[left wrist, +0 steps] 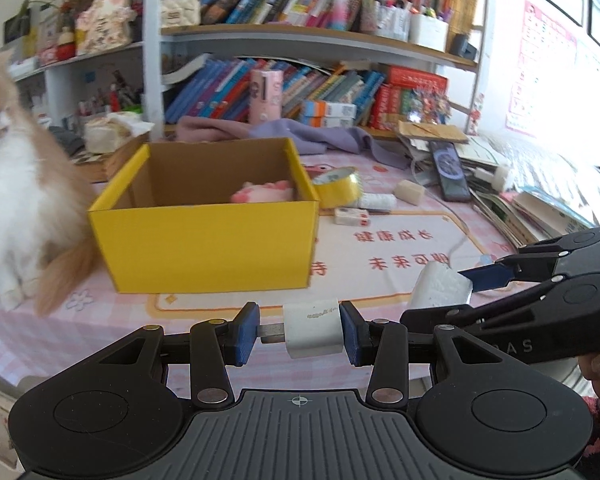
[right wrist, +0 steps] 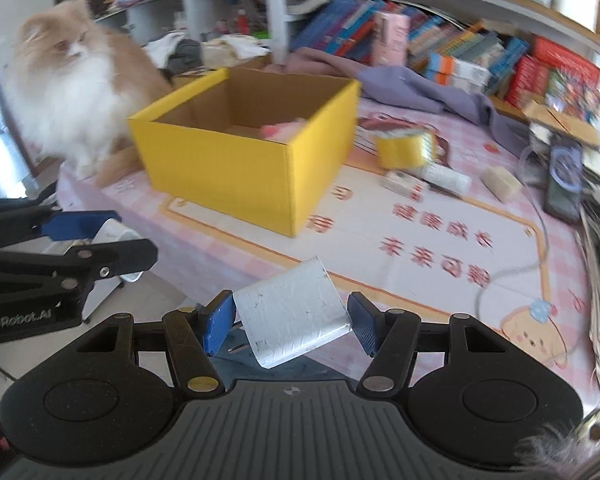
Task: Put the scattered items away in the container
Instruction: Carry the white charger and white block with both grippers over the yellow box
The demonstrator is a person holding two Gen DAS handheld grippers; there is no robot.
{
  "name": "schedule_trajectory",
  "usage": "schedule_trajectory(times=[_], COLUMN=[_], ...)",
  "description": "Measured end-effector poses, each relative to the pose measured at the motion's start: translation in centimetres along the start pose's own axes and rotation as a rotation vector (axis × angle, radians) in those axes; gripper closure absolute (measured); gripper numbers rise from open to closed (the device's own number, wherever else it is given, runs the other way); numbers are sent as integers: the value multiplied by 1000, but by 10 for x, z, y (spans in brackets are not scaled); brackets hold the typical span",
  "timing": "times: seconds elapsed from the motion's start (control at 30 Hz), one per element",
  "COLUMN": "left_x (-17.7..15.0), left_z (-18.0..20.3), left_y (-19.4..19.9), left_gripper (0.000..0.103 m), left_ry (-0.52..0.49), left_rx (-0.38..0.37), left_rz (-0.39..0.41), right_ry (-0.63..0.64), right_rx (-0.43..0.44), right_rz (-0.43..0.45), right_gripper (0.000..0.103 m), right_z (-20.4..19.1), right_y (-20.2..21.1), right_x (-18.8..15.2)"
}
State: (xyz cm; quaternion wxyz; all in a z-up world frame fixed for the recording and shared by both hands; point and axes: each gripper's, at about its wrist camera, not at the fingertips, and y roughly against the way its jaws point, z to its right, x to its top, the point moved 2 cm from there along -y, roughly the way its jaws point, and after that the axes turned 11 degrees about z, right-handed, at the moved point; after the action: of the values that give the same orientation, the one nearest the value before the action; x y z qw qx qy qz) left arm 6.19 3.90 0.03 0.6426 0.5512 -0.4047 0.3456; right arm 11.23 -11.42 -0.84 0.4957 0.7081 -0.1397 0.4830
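A yellow cardboard box (left wrist: 204, 240) stands open on the table, with a pink item (left wrist: 262, 192) inside; the box also shows in the right wrist view (right wrist: 236, 160). My left gripper (left wrist: 298, 334) is shut on a white plug adapter (left wrist: 312, 332), in front of the box. My right gripper (right wrist: 290, 326) is shut on a white, silvery block (right wrist: 292, 316); the block shows in the left view (left wrist: 440, 290) held at the right. A yellow tape roll (left wrist: 338, 186), a white spool (left wrist: 376, 202), a small white-and-red box (left wrist: 352, 216) and a beige block (left wrist: 410, 191) lie right of the box.
An orange-and-white cat (left wrist: 16, 208) sits just left of the box, and also shows in the right wrist view (right wrist: 76, 80). A purple cloth (left wrist: 300, 136) lies behind. A phone (left wrist: 450, 170), a white cable and stacked books crowd the right side. Bookshelves rise behind.
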Motion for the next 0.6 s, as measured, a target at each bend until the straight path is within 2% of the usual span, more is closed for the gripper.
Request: schedule_trajectory(times=[0.33,0.6], left_x=[-1,6], left_z=[-34,-49], left_y=[19,19], left_gripper=[62,62], left_ry=[49,79], left_rx=[123,159], left_rz=[28,42], right_ry=[88,127], right_rx=[108,147], right_rz=[20,29], right_gripper=[44,44], right_z=[-36,-44], right_y=[-19,-32], right_x=[18,31])
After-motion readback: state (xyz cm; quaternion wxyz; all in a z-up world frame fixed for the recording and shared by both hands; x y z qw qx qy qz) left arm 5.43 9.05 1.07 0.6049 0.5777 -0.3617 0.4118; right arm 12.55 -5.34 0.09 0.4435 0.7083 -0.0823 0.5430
